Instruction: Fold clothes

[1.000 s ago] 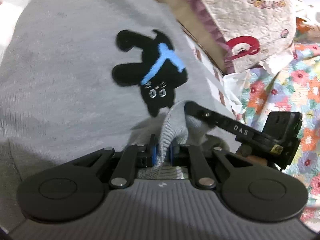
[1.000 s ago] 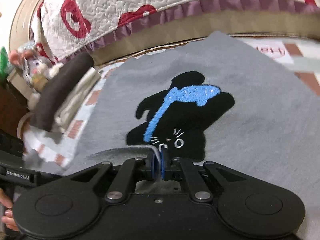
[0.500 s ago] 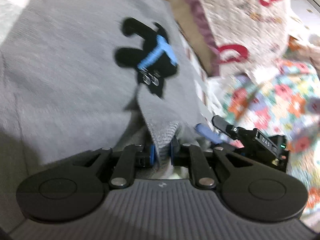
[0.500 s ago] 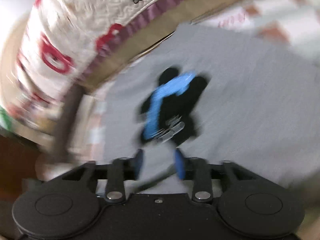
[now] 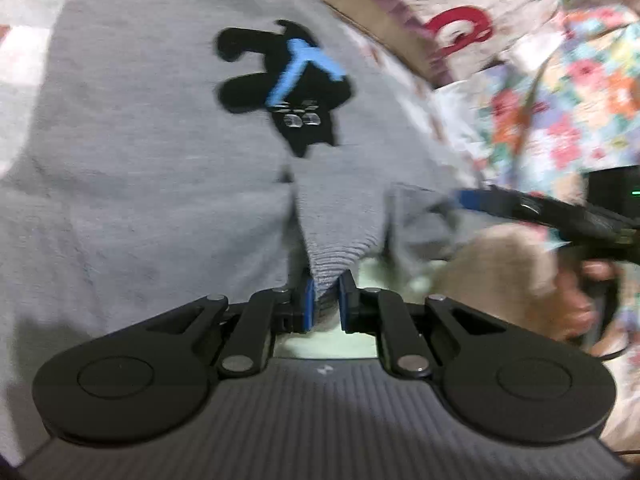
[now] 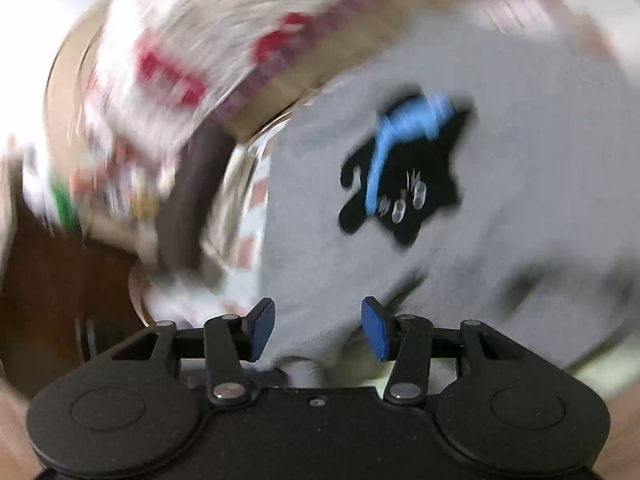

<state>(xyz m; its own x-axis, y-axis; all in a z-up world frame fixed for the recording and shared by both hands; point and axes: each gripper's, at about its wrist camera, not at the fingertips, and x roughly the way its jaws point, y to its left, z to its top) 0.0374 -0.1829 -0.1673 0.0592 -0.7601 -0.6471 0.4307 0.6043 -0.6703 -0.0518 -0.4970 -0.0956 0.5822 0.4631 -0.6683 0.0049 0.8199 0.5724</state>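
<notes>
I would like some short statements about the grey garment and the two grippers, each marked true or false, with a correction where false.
1. The left gripper is shut on the ribbed edge of the grey garment. True.
2. The right gripper clamps the garment. False: its jaws are opening and the pads stand apart, not pressing the cloth.
3. The garment bears a black cat figure with a blue stripe. True.
4. The garment is red. False: it is grey.
</notes>
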